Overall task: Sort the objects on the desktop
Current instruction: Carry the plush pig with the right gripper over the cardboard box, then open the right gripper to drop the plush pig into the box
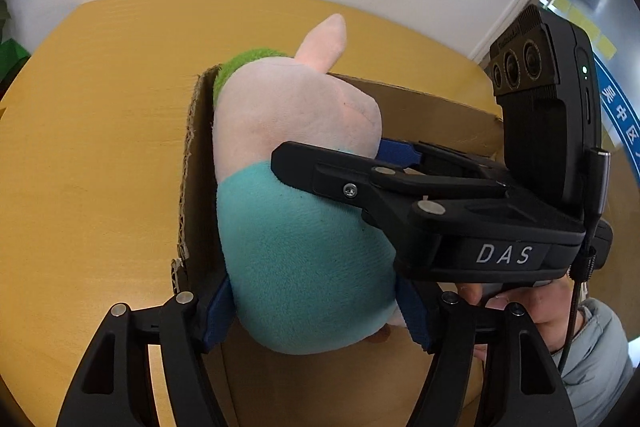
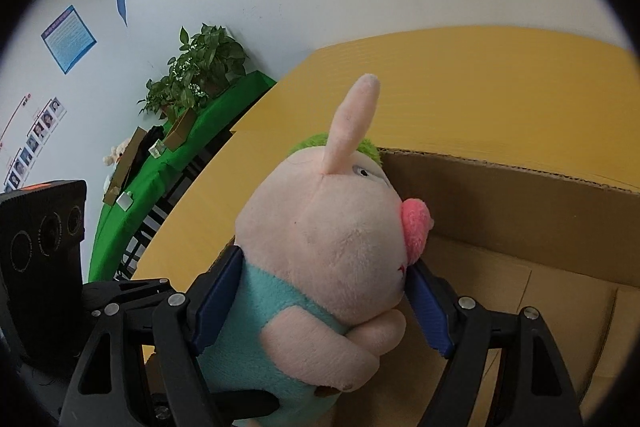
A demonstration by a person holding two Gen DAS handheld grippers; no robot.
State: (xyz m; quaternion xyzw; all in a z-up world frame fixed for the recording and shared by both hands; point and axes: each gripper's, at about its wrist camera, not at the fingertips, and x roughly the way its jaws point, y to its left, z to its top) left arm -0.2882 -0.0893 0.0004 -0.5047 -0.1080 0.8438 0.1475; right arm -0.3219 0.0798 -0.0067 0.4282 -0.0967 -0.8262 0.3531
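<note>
Over cardboard box (image 2: 520, 211), both hand-held grippers clamp plush toy (image 1: 304, 227).

Pink plush pig (image 1: 296, 187), teal shirt, green hair, upright inside cardboard box (image 1: 436, 115).

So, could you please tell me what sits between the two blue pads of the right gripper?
The pink plush pig in a teal shirt fills the right gripper, pads pressing both sides; the right wrist view shows it.

You can read "DAS" in white capitals on the black body of the right tongs (image 1: 394, 157) (seen from the left wrist). The blue wall banner (image 1: 624, 131) carries Chinese characters, too cut off to make out; the wall posters' print is too small.
</note>
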